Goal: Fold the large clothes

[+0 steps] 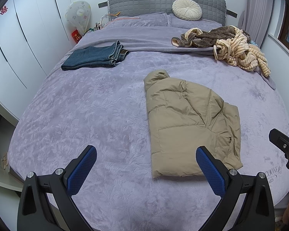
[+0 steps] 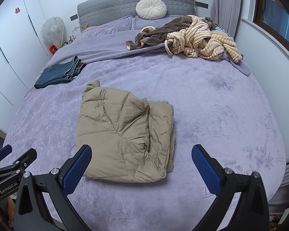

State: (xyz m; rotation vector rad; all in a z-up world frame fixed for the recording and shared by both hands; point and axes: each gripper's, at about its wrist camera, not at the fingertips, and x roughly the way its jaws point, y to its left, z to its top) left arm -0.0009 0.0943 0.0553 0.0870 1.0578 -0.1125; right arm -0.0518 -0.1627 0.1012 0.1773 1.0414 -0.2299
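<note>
So the tan puffer jacket (image 2: 125, 134) lay folded on the purple bedspread (image 2: 212, 105), just ahead of my right claw (image 2: 141, 163) and a bit right of my left claw (image 1: 146, 163). Both claws hung wide open, holding nothing.

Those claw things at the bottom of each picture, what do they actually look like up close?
Each is a two-finger tool. The left gripper and right gripper have black angular plastic arms with silver bolt heads at the joints. Each finger carries a flat blue pad with a fine dotted, grippy texture. In the right wrist view the left gripper's side shows white lettering reading GenRobot.AI. No cables or sleeves are visible.
</note>
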